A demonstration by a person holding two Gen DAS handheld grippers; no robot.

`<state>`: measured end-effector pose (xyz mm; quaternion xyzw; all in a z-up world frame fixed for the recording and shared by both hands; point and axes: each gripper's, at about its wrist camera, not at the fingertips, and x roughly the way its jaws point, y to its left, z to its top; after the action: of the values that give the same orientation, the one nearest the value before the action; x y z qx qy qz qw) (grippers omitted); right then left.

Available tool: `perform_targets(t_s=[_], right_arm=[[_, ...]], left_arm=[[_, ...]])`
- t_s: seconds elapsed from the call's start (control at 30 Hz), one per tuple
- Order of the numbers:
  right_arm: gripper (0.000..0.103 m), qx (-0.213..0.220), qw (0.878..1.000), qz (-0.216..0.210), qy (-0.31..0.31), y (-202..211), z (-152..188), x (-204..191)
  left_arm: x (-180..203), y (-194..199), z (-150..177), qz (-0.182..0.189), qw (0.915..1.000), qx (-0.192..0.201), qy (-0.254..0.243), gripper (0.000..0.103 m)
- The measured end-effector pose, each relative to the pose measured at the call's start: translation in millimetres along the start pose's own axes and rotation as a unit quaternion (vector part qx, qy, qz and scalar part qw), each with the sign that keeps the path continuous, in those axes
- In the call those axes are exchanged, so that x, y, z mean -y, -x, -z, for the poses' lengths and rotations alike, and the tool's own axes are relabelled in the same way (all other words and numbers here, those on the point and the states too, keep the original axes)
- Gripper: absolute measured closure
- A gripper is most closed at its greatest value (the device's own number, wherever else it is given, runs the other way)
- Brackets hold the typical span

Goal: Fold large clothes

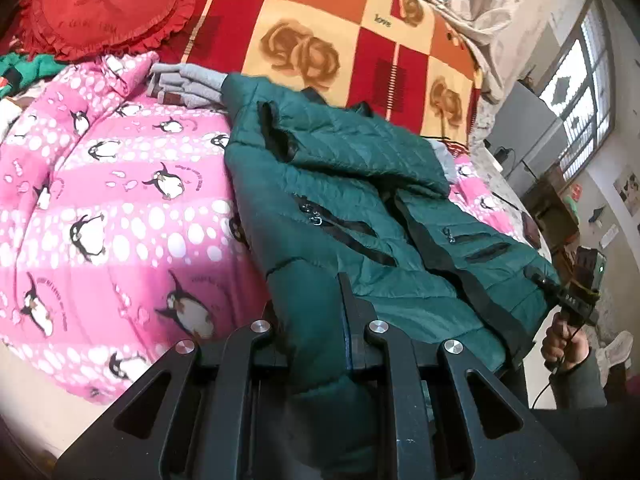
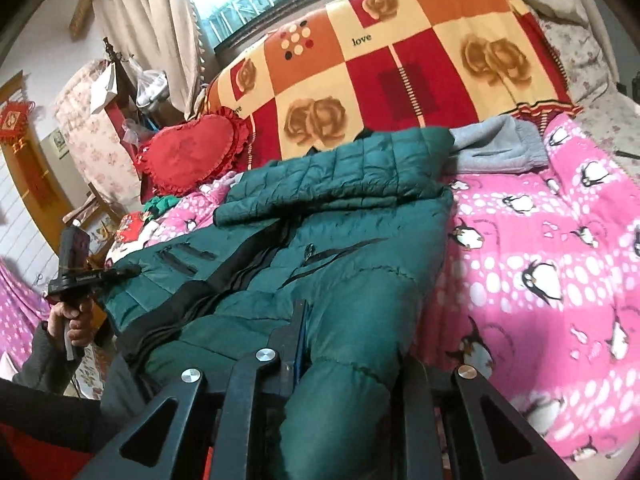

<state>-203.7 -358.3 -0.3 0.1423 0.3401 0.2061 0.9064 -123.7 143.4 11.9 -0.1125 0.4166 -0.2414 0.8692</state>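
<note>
The left gripper and the right gripper each clench a hem corner of the green quilted jacket lying on the pink penguin quilt.

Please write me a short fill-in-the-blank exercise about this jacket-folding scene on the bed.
1. The quilted jacket on the bed is dark ____.
2. The pink blanket under it is printed with ____.
3. The red ruffled cushion is shaped like a ____.
4. Both the left gripper and the right gripper are shut on the jacket's ____.

Missing words: green; penguins; heart; hem
</note>
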Motion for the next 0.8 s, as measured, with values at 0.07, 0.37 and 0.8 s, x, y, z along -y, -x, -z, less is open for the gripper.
perform_targets(t_s=[0.07, 0.37, 0.8], right_arm=[[0.086, 0.007, 1.000, 0.004, 0.006, 11.8, 1.6, -5.8], [0.086, 0.017, 1.000, 0.007, 0.004, 30.5, 3.1, -12.8], [0.086, 0.080, 0.994, 0.051, -0.056, -7.6, -72.7, 10.8]], left_arm=[[6.6, 8.5, 7.6, -0.005, 1.0000, 0.006, -0.006, 0.088], [27.1, 33.3, 24.3, 0.002, 0.9985, 0.040, -0.036, 0.088], [9.6, 21.3, -50.3, 0.007, 0.9872, 0.144, 0.068, 0.088]])
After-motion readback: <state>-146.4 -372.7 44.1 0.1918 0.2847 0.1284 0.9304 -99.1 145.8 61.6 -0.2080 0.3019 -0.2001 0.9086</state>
